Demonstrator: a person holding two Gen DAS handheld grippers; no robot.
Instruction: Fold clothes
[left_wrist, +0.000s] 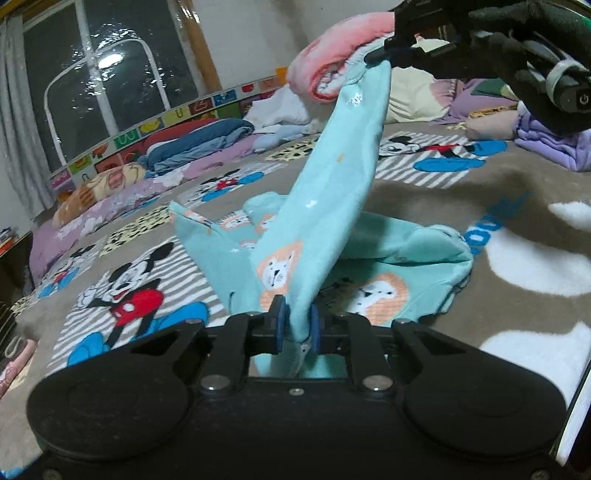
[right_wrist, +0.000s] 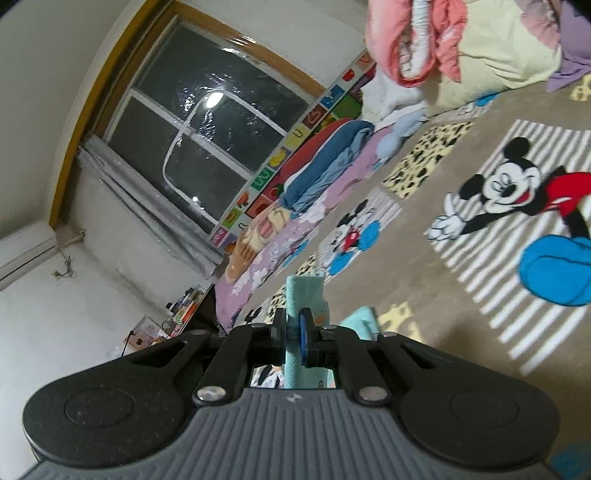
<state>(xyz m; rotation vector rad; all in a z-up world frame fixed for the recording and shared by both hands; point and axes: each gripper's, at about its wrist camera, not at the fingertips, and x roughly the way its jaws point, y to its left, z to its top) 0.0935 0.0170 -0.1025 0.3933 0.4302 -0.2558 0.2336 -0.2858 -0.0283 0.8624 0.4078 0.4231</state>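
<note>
Teal lion-print garment (left_wrist: 332, 184) stretched taut above cartoon-mouse blanket (left_wrist: 461, 192), its bulk heaped at centre. Left gripper (left_wrist: 295, 325) clamped on near edge, six o'clock; right gripper (left_wrist: 373, 57), one o'clock, pinching raised end.

Teal garment (left_wrist: 332, 206) with lion prints, one strip pulled taut upward (rest crumpled on the blanket (left_wrist: 461, 192))

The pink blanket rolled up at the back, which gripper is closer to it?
Right. The right gripper is lifted up just in front of the pink blanket, pinching the teal lion-print garment. The left gripper holds the garment's near end, low over the Mickey blanket.
</note>
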